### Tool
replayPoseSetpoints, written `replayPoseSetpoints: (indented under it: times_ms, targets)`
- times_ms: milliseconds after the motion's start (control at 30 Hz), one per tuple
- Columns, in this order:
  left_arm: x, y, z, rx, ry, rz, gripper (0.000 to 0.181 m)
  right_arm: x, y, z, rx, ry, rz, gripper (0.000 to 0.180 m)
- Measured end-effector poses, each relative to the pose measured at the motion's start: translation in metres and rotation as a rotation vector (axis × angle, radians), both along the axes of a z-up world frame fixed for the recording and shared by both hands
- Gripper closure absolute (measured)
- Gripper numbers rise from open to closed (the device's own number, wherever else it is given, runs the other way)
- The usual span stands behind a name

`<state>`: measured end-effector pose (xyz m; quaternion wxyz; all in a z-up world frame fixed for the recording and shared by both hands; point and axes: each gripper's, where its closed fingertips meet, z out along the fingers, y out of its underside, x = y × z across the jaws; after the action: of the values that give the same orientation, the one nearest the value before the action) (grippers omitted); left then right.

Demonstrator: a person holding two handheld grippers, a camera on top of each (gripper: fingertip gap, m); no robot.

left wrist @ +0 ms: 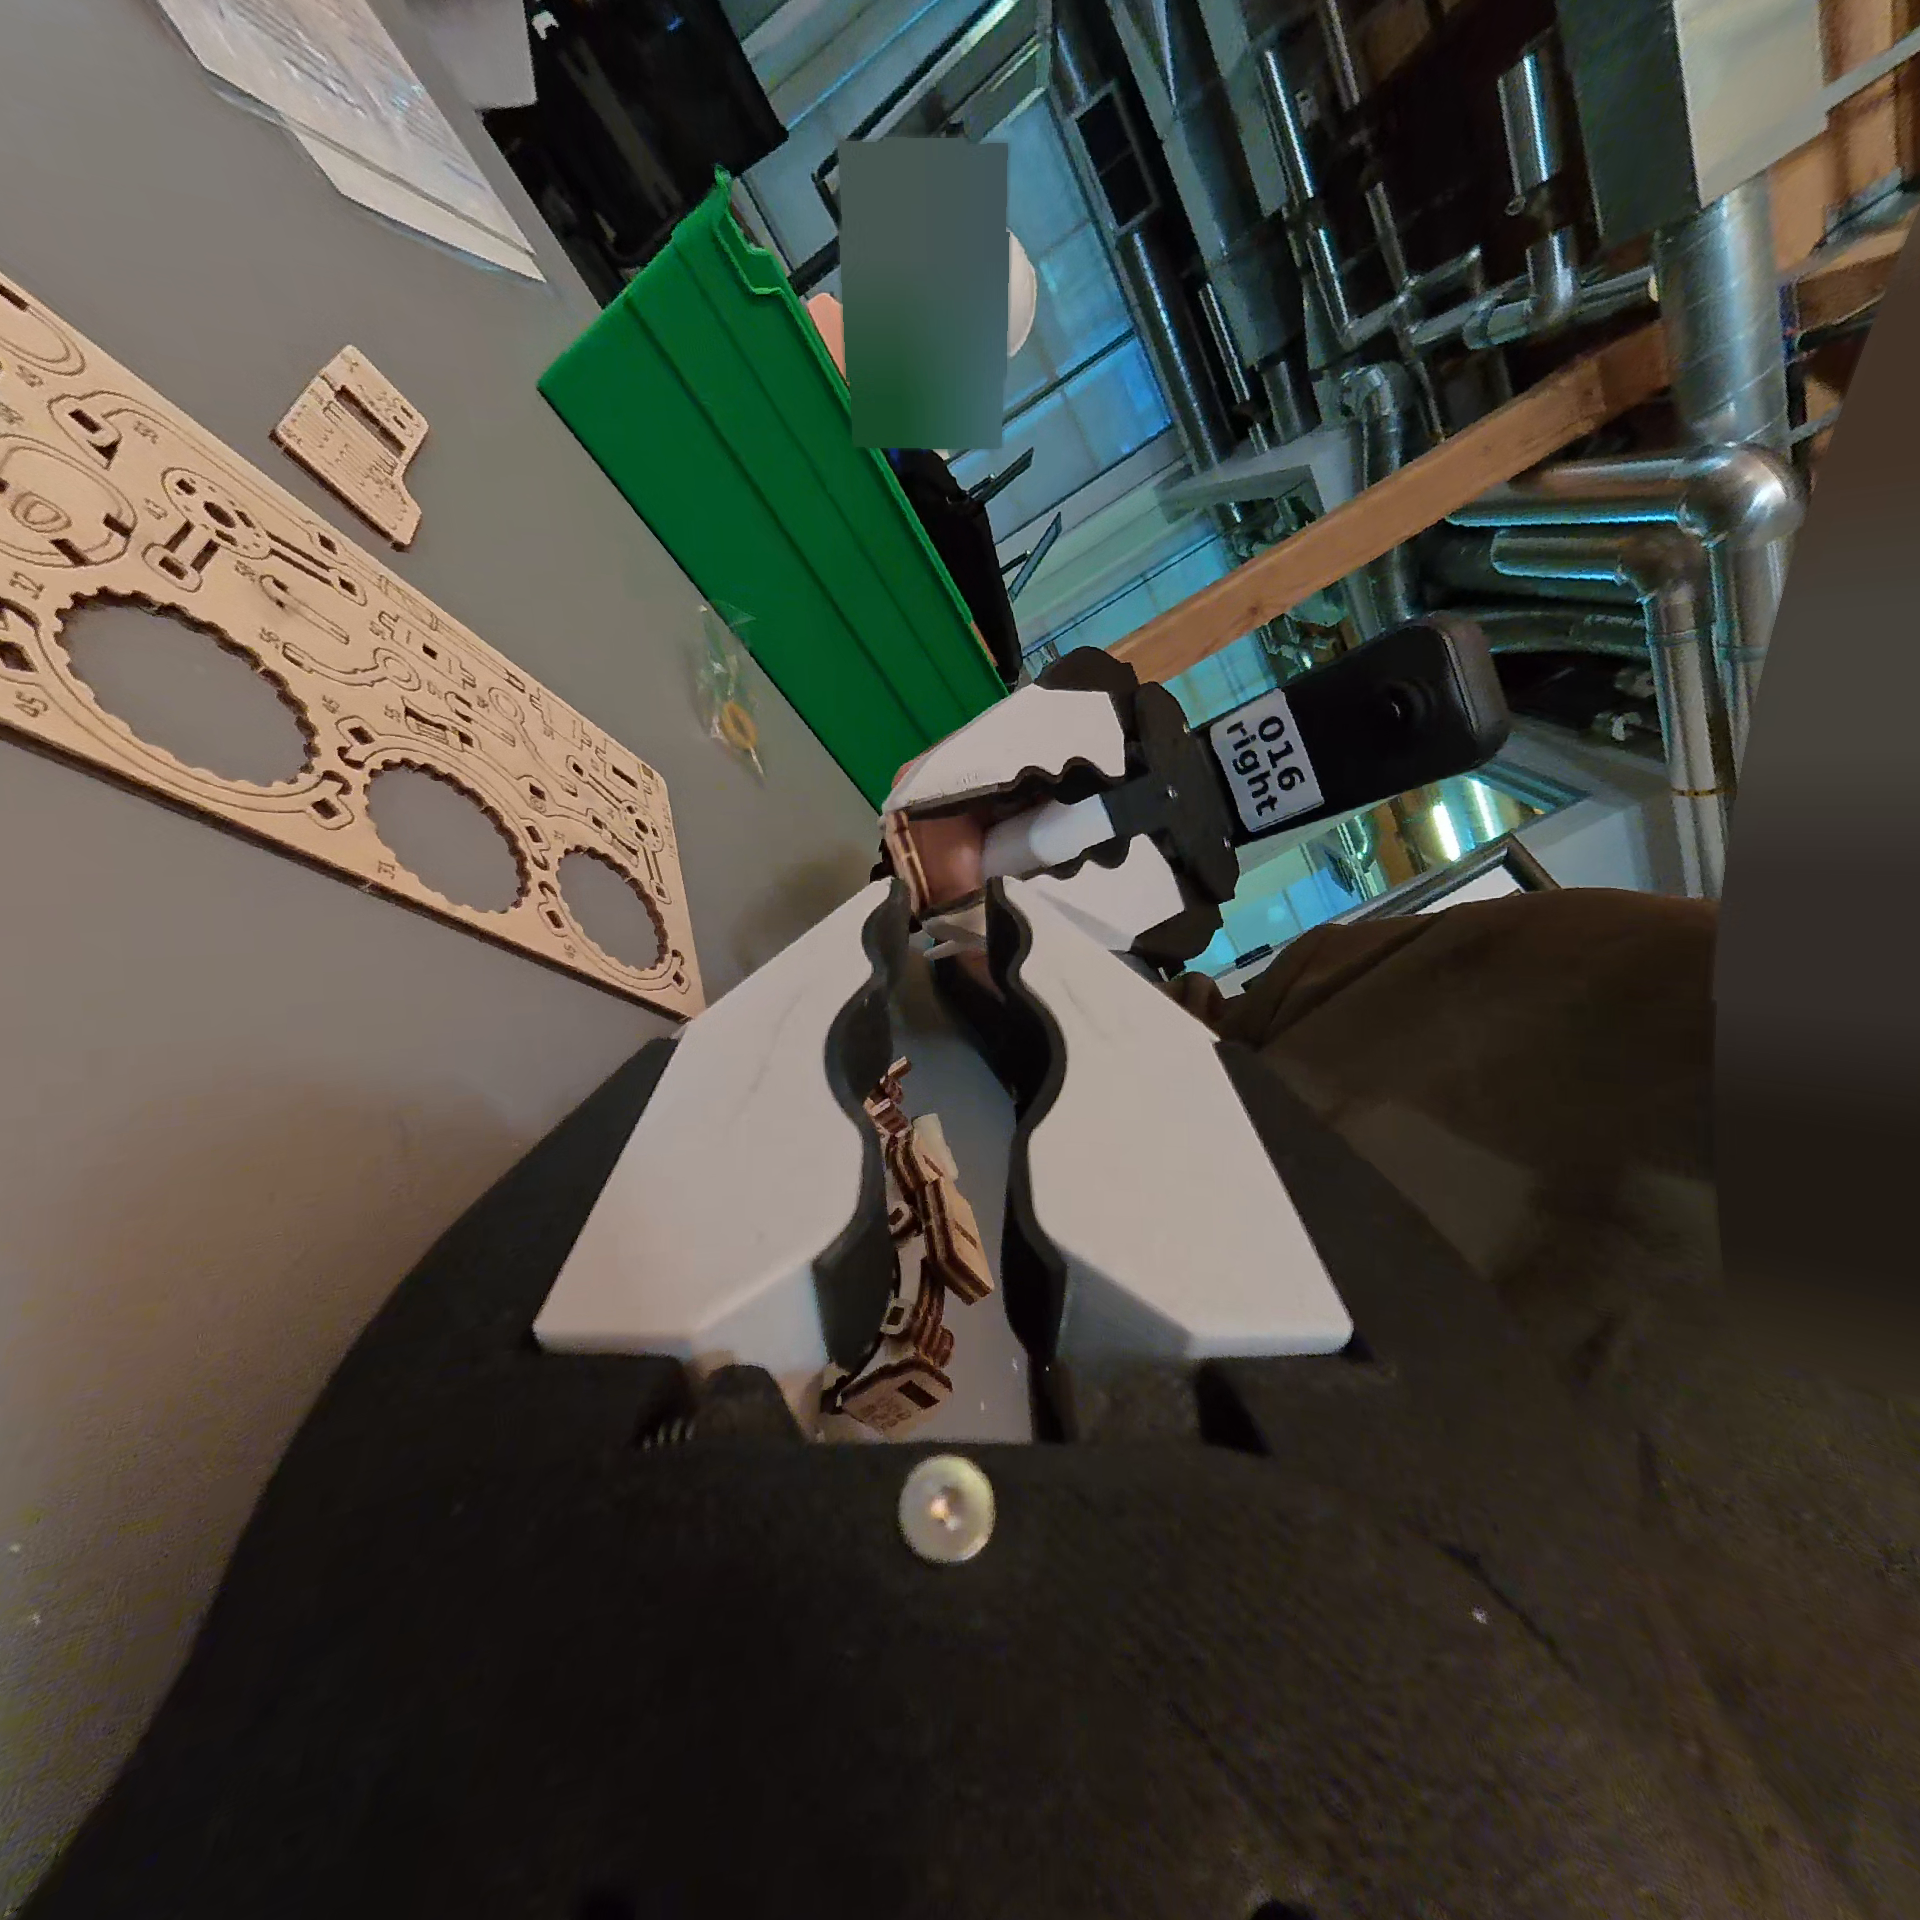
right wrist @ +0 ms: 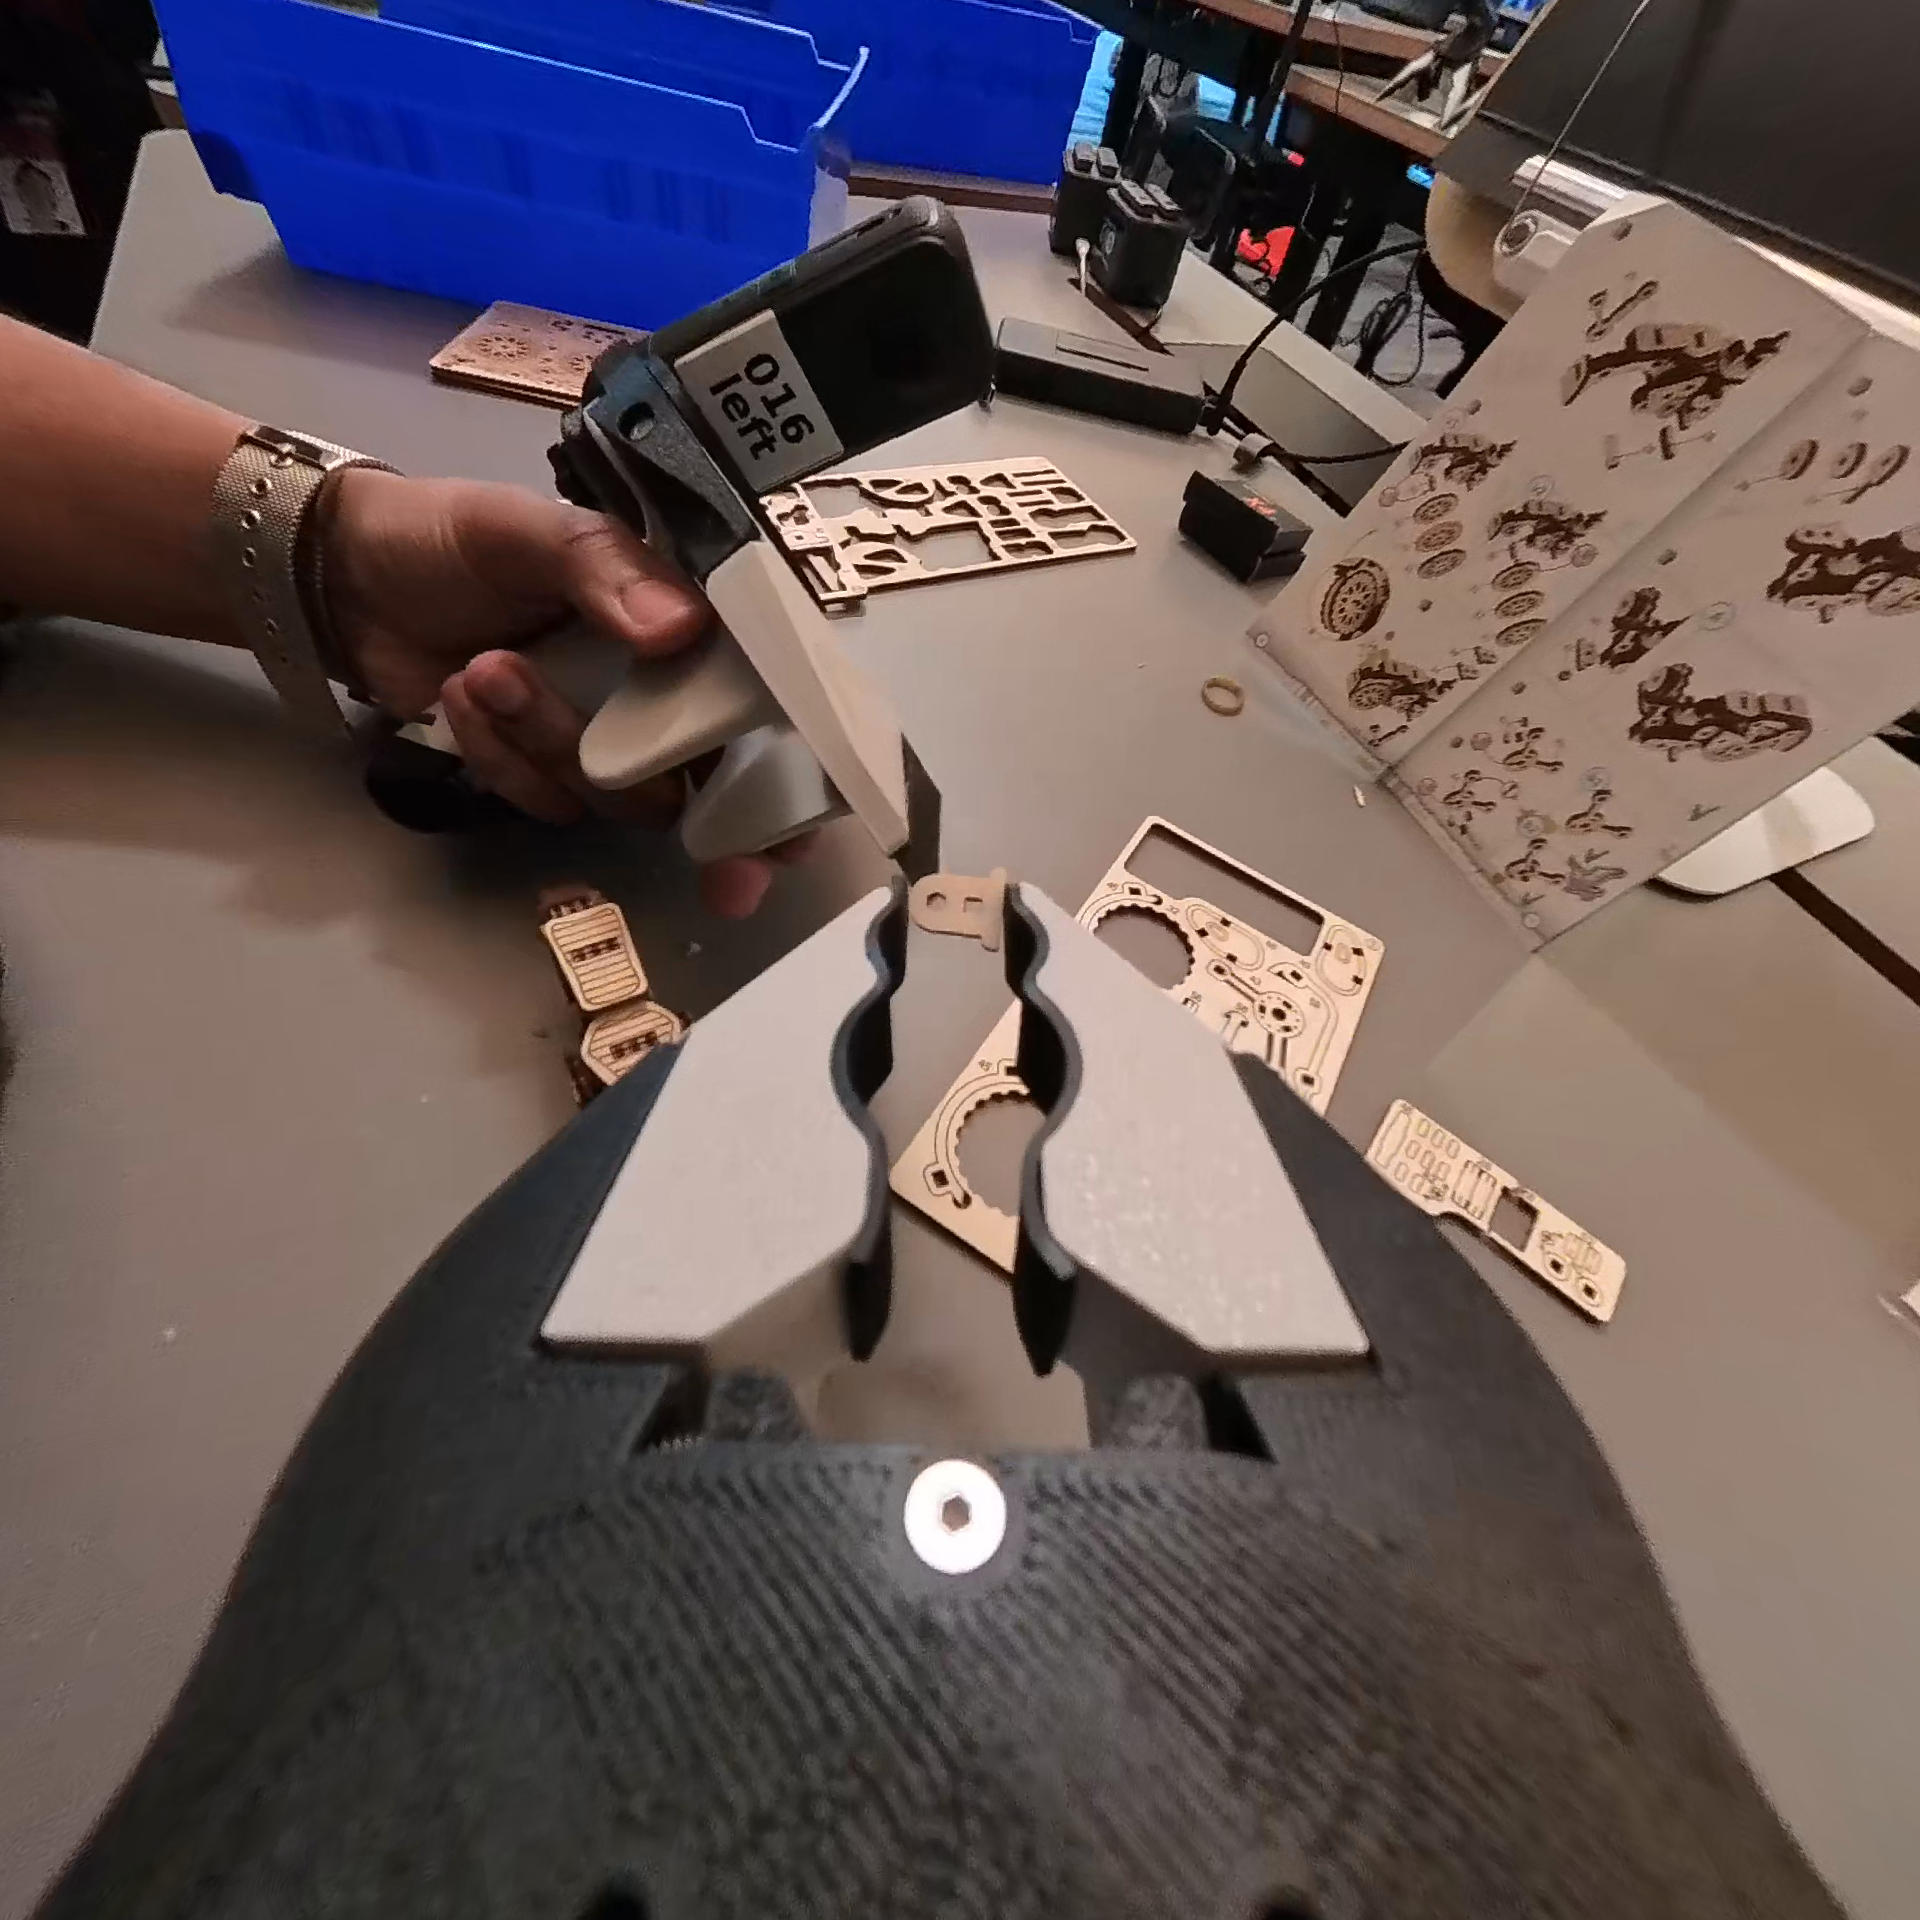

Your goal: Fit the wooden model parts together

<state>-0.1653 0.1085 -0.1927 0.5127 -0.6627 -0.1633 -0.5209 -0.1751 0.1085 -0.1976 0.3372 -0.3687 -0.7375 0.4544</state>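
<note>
My right gripper (right wrist: 954,902) is shut on a small flat wooden part (right wrist: 940,916), pinched at the fingertips above the grey table (right wrist: 260,1195). In the left wrist view the right gripper (left wrist: 914,852) shows tip to tip with my left gripper (left wrist: 945,899). A wooden assembly (left wrist: 920,1226) of layered links sits deep between the left fingers, which stand close together on it. In the right wrist view a hand (right wrist: 468,603) holds the left gripper (right wrist: 904,842), whose tip almost touches the small part. What it grips is hidden there.
Punched plywood sheets (right wrist: 1226,997) (left wrist: 343,727) lie on the table, with a slim wooden panel (right wrist: 1496,1210), a loose part (left wrist: 353,447) and slatted wooden pieces (right wrist: 597,956). An instruction sheet (right wrist: 1621,582) stands at the right. A blue bin (right wrist: 499,166) and a green bin (left wrist: 748,499) stand behind. The grippers are tip to tip, or close to it.
</note>
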Motion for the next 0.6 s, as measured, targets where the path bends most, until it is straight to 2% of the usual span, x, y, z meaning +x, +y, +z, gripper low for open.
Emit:
replayPoseSetpoints:
  times_ms: [600]
  targets:
    - [-0.0030, 0.0010, -0.0024, -0.009, -0.044, -0.004, 0.170, 0.0002, 0.0002, -0.0025, -0.061, -0.022, 0.025, 0.163]
